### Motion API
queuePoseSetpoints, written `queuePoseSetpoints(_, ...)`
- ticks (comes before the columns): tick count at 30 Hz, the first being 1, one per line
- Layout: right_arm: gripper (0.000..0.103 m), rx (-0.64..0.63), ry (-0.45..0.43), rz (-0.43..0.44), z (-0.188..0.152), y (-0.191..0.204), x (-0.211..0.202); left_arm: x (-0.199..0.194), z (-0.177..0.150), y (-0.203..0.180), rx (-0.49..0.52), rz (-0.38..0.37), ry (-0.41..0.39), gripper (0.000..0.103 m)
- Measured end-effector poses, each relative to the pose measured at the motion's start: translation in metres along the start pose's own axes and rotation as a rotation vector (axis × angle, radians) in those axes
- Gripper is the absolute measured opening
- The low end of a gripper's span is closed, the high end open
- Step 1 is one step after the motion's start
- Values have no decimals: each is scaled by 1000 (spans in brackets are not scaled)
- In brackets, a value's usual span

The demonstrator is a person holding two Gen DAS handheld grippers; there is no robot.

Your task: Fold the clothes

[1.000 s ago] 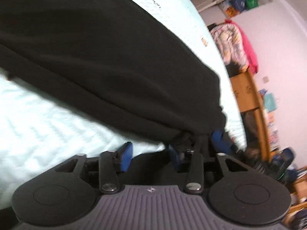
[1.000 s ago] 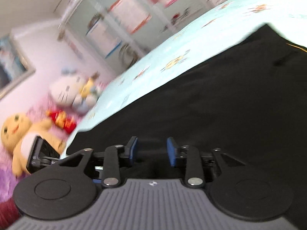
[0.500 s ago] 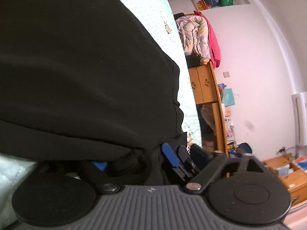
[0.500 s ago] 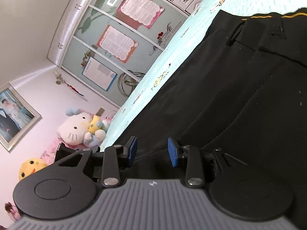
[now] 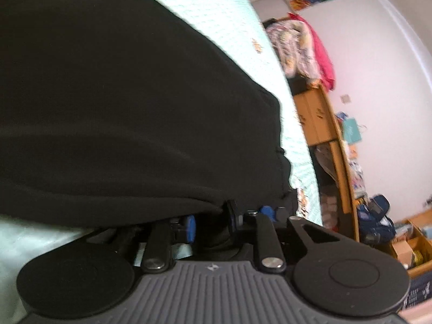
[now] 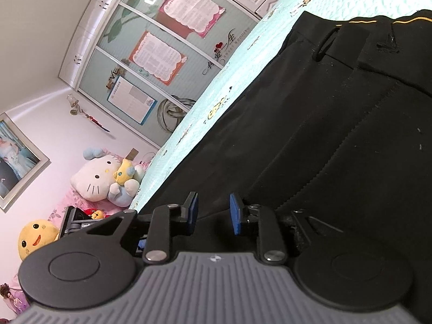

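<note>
Black trousers (image 5: 135,108) lie spread on a mint bedspread (image 5: 294,135). My left gripper (image 5: 228,218) sits at their near edge by the corner. Its jaws are closing, a fold of black cloth hangs over and between the blue pads (image 5: 190,228), and no firm pinch shows. In the right wrist view the trousers (image 6: 337,148) run away to a waistband with yellow trim (image 6: 361,21) and a belt loop (image 6: 326,43). My right gripper (image 6: 213,212) rests low on the cloth near its left edge. Those jaws are closing too, with fabric between the pads and a gap showing.
The bedspread (image 6: 270,40) ends just left of the trousers. Beyond it stand a wardrobe with posters (image 6: 162,54), plush toys (image 6: 100,178) and a yellow plush (image 6: 35,237). On the left gripper's side are a wooden cabinet (image 5: 321,118), hanging clothes (image 5: 305,48) and floor boxes (image 5: 413,243).
The left jaws went wide over the trouser edge, then narrowed around the fold. The right gripper swung down onto the cloth, stopped, and its pads drew closer together.
</note>
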State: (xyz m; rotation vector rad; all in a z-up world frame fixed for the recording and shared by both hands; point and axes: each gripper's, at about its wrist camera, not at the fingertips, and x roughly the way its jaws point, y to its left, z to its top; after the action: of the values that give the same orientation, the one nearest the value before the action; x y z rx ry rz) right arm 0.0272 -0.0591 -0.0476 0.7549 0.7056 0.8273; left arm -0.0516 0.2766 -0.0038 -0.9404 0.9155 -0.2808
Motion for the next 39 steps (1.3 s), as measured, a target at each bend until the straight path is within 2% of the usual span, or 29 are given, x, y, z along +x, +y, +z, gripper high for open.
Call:
queuePoseSetpoints(1, 25, 1, 0, 0, 0, 0, 0, -6, -3, 3, -9, 10, -3, 42)
queuePoseSetpoints(3, 25, 3, 0, 1, 0, 0, 0, -20, -8, 10, -29, 32, -17, 43)
queuePoseSetpoints(7, 25, -7, 1, -12, -6, 4, 3, -70, -23, 29, -80, 89, -134, 45)
queuePoseSetpoints(10, 26, -40, 0, -35, -6, 11, 2, -105, -46, 36, -101, 81, -195, 48)
queuePoseSetpoints(12, 33, -89, -2, -47, -7, 22, -1, -128, -62, 40, -112, 68, -229, 49)
queuePoseSetpoints(14, 34, -168, -5, -19, -12, 42, -6, -140, -77, 38, -74, 89, -242, 51)
queuePoseSetpoints(15, 34, -179, 4, 30, -17, 54, -9, -144, -85, 37, -46, 105, -245, 51)
queuePoseSetpoints(17, 34, -169, 71, 110, -27, 74, -1, -151, -98, 37, -7, 133, -252, 51)
queuePoseSetpoints(19, 33, -238, 183, 118, -45, 98, 20, -153, -106, 48, -15, 149, -265, 50)
queuePoseSetpoints(22, 31, -347, 335, -17, -69, 109, 58, -163, -112, 62, -50, 131, -292, 47)
queuePoseSetpoints(23, 25, -358, 370, -64, -75, 108, 68, -168, -112, 65, -52, 127, -297, 48)
queuePoseSetpoints(26, 27, -334, 366, -85, -67, 114, 63, -184, -114, 66, -44, 110, -320, 51)
queuePoseSetpoints(30, 29, -299, 349, 25, -60, 126, 51, -201, -114, 68, -80, 105, -367, 57)
queuePoseSetpoints(32, 34, -338, 377, -23, -62, 127, 61, -209, -113, 72, -109, 131, -394, 64)
queuePoseSetpoints(34, 31, -393, 467, -137, -67, 126, 80, -216, -111, 82, -140, 198, -416, 64)
queuePoseSetpoints(36, 33, -433, 478, -136, -66, 137, 81, -226, -113, 98, -183, 214, -430, 62)
queuePoseSetpoints(39, 33, -430, 471, -57, -57, 157, 79, -247, -118, 105, -203, 235, -498, 61)
